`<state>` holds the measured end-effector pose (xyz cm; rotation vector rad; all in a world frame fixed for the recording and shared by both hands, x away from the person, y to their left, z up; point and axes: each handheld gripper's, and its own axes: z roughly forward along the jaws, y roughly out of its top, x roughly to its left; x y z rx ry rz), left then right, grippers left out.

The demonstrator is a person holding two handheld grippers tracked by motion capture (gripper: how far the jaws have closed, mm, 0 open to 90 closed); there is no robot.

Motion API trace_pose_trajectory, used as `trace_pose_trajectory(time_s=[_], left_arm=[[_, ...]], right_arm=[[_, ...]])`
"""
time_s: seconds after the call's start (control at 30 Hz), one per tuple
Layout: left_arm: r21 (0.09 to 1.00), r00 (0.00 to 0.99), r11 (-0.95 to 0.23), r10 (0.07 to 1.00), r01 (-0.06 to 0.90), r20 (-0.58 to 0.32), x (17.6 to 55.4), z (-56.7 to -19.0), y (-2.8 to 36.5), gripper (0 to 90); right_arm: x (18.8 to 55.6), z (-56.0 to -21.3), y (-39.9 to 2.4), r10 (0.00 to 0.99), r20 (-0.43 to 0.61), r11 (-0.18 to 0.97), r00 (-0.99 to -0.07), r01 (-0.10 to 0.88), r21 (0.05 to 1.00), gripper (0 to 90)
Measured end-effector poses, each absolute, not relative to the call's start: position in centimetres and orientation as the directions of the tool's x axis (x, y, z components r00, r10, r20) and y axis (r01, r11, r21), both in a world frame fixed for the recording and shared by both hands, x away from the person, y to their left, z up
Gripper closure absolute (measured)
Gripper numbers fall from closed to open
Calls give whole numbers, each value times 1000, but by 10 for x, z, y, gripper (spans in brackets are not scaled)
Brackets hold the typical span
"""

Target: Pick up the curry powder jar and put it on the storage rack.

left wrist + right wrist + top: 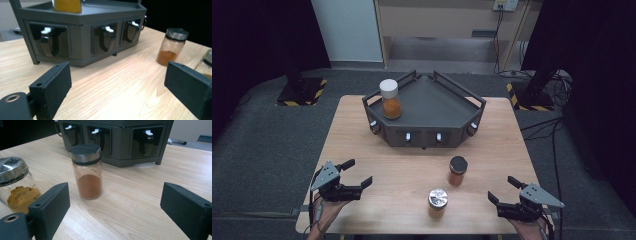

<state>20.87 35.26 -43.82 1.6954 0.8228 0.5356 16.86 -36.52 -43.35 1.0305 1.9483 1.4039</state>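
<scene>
Jars are what both tools face on the wooden bench (362,150), and neither tool has hold of anything. The left tool (357,173) sits low at the near left corner of the bench, held from below by a hand (326,212) whose forearm comes up from the bottom edge; its jaws stand wide apart and empty, aimed right and slightly forward. The right tool (503,189) sits low at the near right corner in the other hand (529,230), its jaws spread just as wide and empty, aimed left and forward.

Between the two tools, near the front edge, stands a short jar with a shiny metal lid (437,201), holding yellow-brown powder. Just behind it and a little to the right stands a taller jar with a black lid (457,170), upright, with red-brown powder in its lower part; in the right gripper view this jar (87,171) rises ahead of the jaws, nearer the left one and clear of both.

Farther back, a dark angular tray (447,127) rests on the bench. On its left side stands a jar with a white cap (390,99), holding orange powder.
</scene>
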Motion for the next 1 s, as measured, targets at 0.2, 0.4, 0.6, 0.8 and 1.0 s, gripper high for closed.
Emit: trace_pose_trajectory(time_s=[0.2, 0.4, 0.6, 0.8, 1.0], left_arm=[[960, 655, -113, 751, 257, -87, 207, -447, 355, 64], [957, 650, -77, 749, 278, -129, 205, -454, 361, 64], [951, 647, -76, 749, 299, -143, 203, -458, 365, 64], [948, 640, -85, 756, 308, -140, 204, -459, 366, 65], [945, 611, -113, 785, 307, -104, 201, -458, 363, 61]], right_arm=[[169, -434, -365, 819, 20, 171, -574, 277, 946, 89], [169, -434, -365, 816, 19, 174, -577, 276, 945, 89], [169, -434, -366, 815, 20, 172, -579, 276, 946, 89], [170, -434, -366, 815, 25, 169, -579, 277, 946, 89], [170, -434, -366, 815, 28, 167, -579, 281, 945, 90]])
